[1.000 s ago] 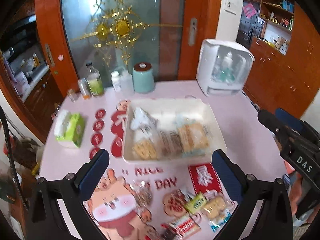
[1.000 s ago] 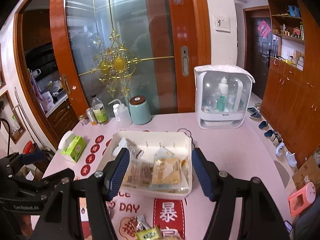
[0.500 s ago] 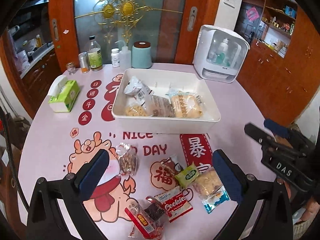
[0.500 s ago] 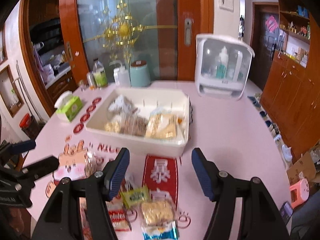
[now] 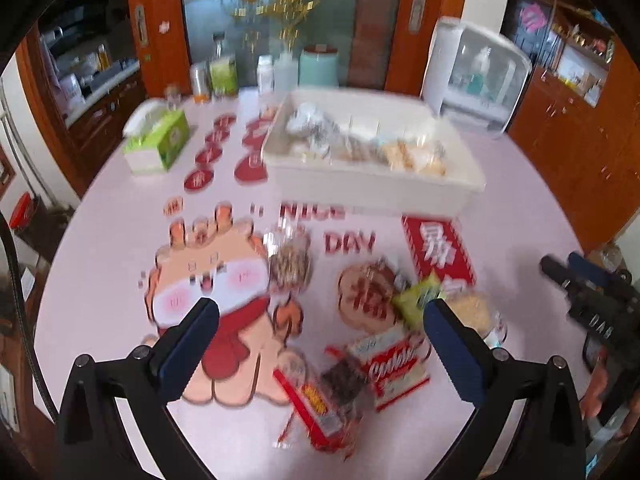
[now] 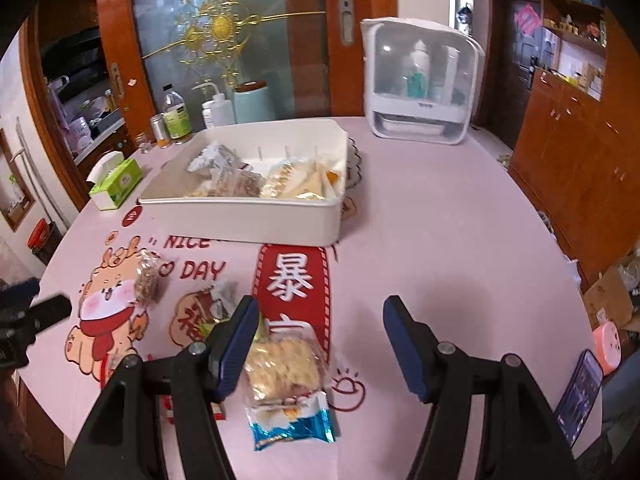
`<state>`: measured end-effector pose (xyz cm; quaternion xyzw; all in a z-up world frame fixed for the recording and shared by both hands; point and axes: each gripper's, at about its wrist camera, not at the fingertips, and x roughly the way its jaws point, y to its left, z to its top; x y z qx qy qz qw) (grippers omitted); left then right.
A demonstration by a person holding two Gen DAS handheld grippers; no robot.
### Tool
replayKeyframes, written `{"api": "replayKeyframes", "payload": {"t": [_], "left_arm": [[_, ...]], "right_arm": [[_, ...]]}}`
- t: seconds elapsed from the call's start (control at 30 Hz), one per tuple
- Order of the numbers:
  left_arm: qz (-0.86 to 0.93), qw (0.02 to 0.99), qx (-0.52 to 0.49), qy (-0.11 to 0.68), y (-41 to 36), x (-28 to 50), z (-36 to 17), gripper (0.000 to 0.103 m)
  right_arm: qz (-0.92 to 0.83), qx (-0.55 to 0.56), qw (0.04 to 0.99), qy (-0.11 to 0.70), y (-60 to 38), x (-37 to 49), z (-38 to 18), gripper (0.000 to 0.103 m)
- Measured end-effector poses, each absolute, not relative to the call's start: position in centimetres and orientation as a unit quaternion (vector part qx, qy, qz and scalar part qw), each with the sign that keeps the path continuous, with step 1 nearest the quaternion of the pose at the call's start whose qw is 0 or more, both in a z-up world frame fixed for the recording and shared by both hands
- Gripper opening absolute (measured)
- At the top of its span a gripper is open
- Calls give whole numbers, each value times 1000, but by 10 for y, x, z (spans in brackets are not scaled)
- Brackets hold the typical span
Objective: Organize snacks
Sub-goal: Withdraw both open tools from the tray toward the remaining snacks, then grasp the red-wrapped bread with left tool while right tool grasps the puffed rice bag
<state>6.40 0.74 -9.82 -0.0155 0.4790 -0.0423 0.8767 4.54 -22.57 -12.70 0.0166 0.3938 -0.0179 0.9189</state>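
Observation:
A white bin (image 5: 372, 196) holding several wrapped snacks stands mid-table. Loose packets lie in front of it: a nut bar (image 5: 290, 266), a green packet (image 5: 416, 300), a red-and-white cookie pack (image 5: 394, 364), a red pack (image 5: 312, 404) and a cracker pack (image 6: 286, 376) with a blue end. My left gripper (image 5: 320, 320) hangs open above the cartoon print and the cookie pack, gripping nothing. My right gripper (image 6: 322, 320) is open too, its left finger just beside the cracker pack, not touching it. Each gripper shows at the edge of the other's view.
A green tissue box (image 5: 158, 140) sits at the left. Bottles (image 6: 176, 118) and a mint canister (image 6: 254, 100) line the far edge, with a white clear-fronted case (image 6: 420, 80) at the back right. A phone (image 6: 580, 392) lies at the table's right rim.
Both grippers have come down toward the table and drawn back from the bin. The loose packets now fill the lower part of both views. The jaws kept their width.

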Motion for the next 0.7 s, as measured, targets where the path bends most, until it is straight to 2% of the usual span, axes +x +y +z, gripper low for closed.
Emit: {"api": "replayKeyframes", "payload": {"t": [0.43,0.7], "left_arm": [[-78,806,-66,583,18,44,-171,102],[-85,781,-93,612,22,43,-195,102]], "right_arm": [[25,26,893,449,-227,38,-170,65],[49,40,862,503,-223,50,-203,65]]}}
